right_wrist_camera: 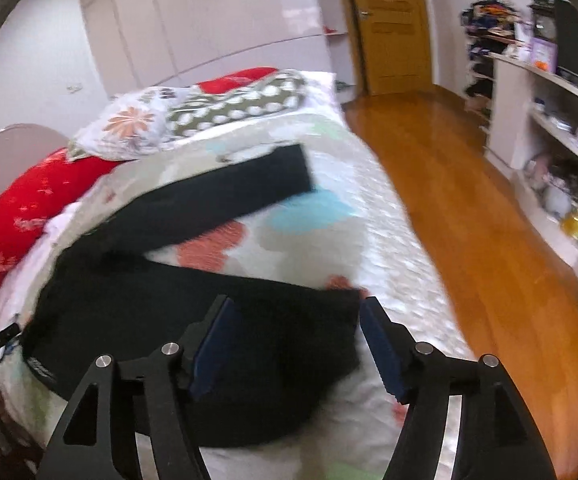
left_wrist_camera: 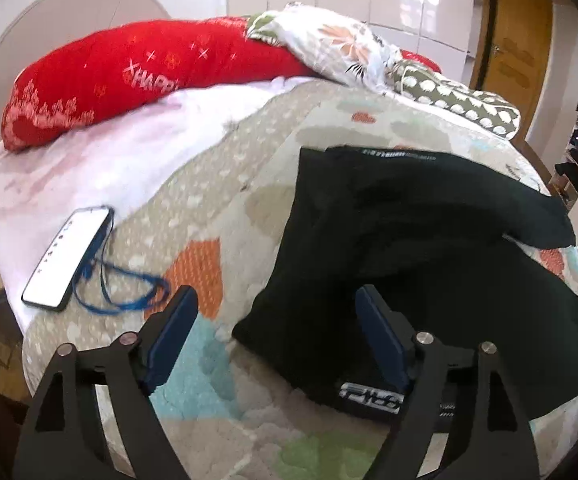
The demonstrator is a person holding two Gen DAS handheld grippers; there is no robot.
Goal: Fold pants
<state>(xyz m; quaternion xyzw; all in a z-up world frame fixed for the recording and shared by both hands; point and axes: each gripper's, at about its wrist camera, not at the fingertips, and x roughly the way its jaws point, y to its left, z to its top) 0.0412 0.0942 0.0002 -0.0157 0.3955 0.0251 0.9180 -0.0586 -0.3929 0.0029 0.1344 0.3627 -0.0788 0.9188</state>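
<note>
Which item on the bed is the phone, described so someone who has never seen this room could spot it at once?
Start at the bed with the pastel patchwork blanket and find the long red pillow at its head. Below that pillow, left of the black pants, lies a flat rectangular smartphone with a lit white screen. It is the only hard, glowing thing there, and a thin blue cord trails from it.

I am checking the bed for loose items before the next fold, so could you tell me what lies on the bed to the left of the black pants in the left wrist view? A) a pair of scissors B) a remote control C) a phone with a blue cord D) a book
C: a phone with a blue cord lies on the bed, left of the pants.
</note>
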